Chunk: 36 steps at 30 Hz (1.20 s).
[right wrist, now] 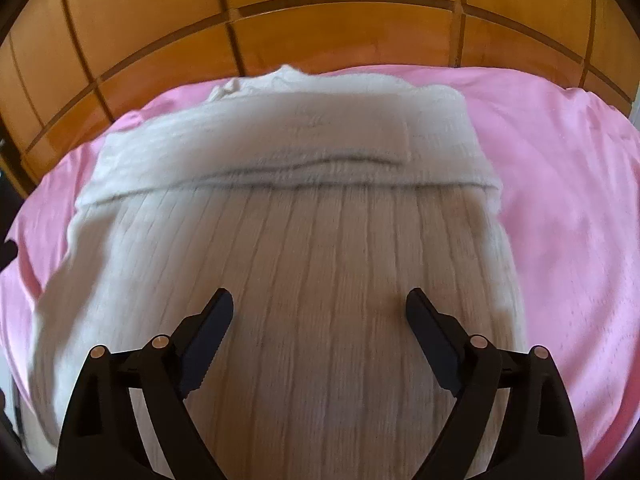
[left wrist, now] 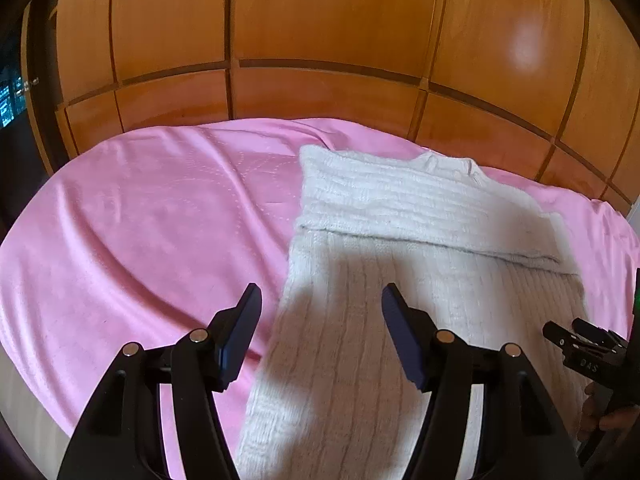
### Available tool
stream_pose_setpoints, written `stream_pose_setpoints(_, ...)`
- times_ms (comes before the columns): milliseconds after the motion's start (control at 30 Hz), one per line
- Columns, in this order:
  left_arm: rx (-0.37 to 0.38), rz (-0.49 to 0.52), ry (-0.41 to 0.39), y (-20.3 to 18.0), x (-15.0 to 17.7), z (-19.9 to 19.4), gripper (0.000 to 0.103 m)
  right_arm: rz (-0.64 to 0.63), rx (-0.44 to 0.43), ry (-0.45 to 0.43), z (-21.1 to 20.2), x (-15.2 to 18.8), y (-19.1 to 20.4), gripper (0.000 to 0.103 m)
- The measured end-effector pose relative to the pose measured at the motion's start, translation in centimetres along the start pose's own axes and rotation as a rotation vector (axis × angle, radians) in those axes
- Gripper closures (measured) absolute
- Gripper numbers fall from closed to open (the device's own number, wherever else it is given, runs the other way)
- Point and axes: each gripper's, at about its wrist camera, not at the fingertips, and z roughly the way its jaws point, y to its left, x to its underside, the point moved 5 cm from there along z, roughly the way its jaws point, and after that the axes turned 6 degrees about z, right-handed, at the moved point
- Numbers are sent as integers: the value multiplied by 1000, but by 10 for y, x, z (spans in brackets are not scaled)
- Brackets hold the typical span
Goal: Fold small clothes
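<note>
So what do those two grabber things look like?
The left gripper and the right gripper look alike: black frames shaped like angled arms, round silvery-copper pins at the joints, and flat dark fingers. The right one's pads have a toothed edge. From the left camera, its body shows pale letters and a green light.

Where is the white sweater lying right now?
The white sweater lies flat on the pink blanket, its far end folded over near the wooden panels. The right claw hangs open above it; the left claw hangs over its left edge.
</note>
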Motion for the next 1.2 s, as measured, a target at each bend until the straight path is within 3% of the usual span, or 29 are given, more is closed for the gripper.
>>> stream_pose_setpoints(367,-7,-3,2,8,23,-19,35,-21,3,25,-24,34,-10,14)
stream_pose_setpoints(667,-19,-20,41,25,45,-16,35,-4,-6,23,-45,38,-18,14)
stream_pose_setpoints(1200,-53,-15,104,43,76,-15,35,115,71,6,-79,50,-85,14)
